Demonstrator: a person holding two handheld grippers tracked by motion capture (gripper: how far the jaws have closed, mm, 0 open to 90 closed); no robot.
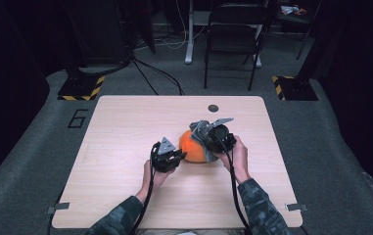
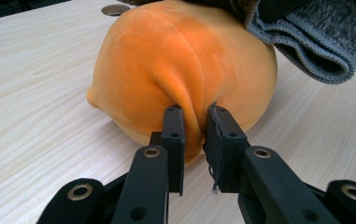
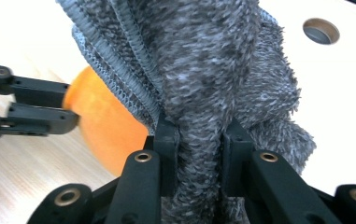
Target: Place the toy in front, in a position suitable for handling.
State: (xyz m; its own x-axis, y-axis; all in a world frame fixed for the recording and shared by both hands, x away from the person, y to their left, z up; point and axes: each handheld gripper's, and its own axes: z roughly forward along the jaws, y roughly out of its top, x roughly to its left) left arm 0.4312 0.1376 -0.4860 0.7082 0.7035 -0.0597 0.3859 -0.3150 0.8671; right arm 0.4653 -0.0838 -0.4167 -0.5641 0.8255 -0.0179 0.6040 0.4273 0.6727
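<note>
Pale wood table (image 1: 125, 147) carries an orange plush ball (image 1: 192, 145) right of its centre, with a grey fuzzy cloth (image 1: 199, 128) draped over the ball's far right side. The right gripper (image 3: 199, 140) pinches a fold of that cloth; the left gripper (image 2: 195, 126) pinches the ball's near-left skin

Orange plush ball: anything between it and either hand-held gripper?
Nothing visible. The left hand-held gripper is shut on a fold of the round orange plush ball, pads pressing straight on it. The right hand-held gripper is shut on the fuzzy grey knitted cloth draped over the ball's top.
</note>
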